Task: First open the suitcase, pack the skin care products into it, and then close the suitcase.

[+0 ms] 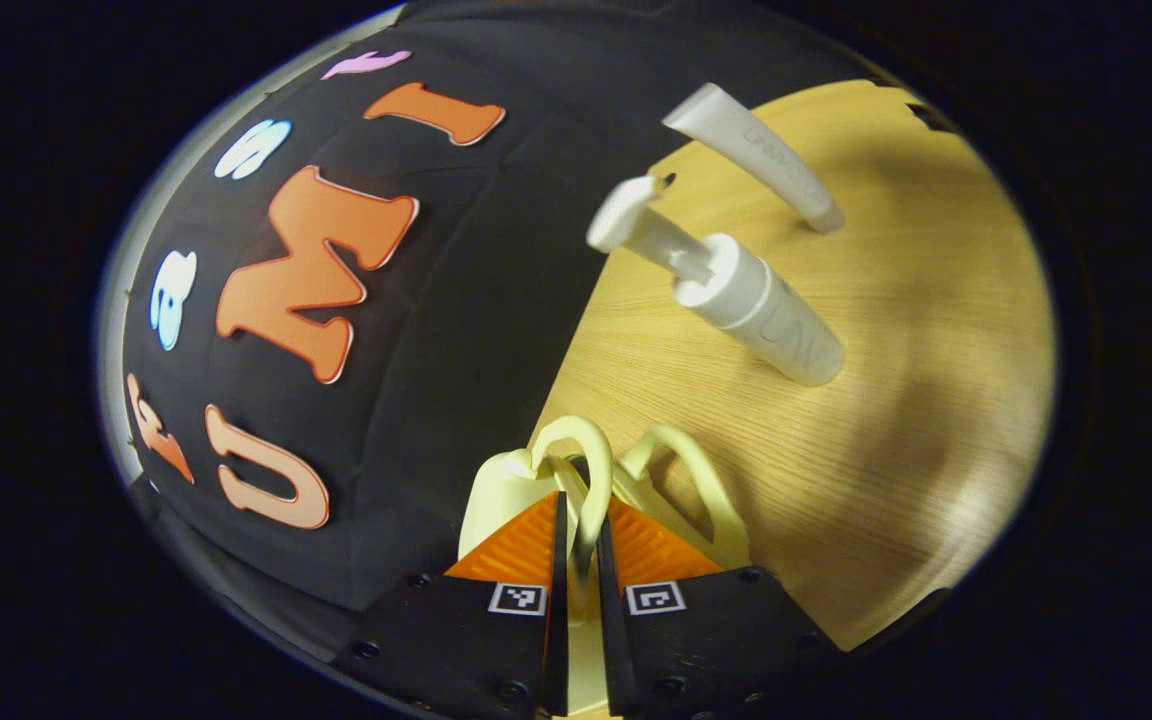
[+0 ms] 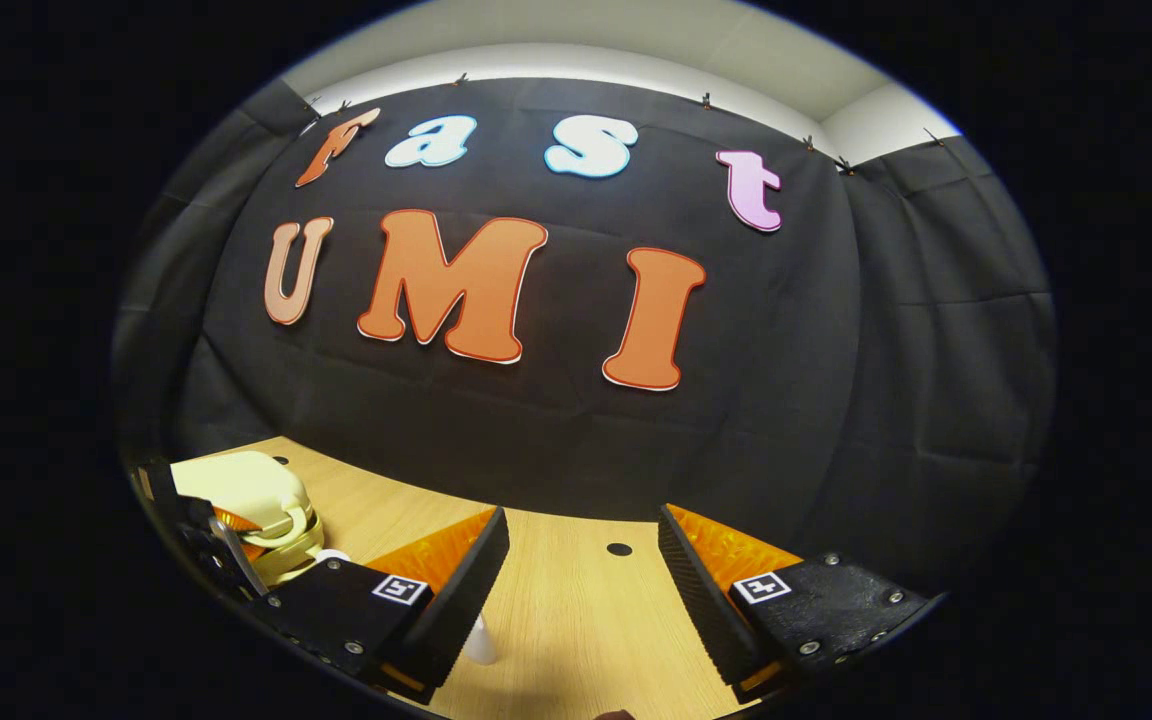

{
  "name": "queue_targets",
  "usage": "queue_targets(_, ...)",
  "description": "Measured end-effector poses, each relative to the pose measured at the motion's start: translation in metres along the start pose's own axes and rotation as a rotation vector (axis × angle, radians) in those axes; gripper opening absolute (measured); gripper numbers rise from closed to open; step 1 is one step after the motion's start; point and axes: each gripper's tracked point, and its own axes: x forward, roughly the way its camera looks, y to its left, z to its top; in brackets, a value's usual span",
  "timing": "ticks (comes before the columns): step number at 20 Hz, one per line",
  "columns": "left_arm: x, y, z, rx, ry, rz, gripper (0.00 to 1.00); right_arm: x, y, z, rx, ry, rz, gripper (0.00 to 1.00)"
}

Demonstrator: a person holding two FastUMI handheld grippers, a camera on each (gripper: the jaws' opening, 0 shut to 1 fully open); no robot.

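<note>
In the left gripper view my left gripper is shut on a looped handle of the pale yellow suitcase. Beyond it a white pump bottle and a white tube stand upright on the wooden table. In the right gripper view my right gripper hangs open over the table, nothing between its fingers. The suitcase sits at the far left there, with the left gripper on it. A white item peeks out beside one finger; I cannot tell which product it is.
The black cloth wall stands just behind the table's back edge. A small dark hole marks the tabletop between my right fingers. Bare wood lies to the right of the bottle and tube.
</note>
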Motion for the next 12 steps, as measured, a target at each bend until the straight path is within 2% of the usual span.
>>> queue_targets(5, -0.016, 0.067, -0.001, -0.173, -0.023, 0.075, 0.14, 0.003, 0.019, 0.009, -0.014, -0.013, 0.031, 0.95)
queue_targets(12, -0.028, 0.16, -0.036, -0.579, -0.012, 0.133, 0.15, 0.009, 0.044, 0.019, -0.027, -0.025, 0.064, 0.95)
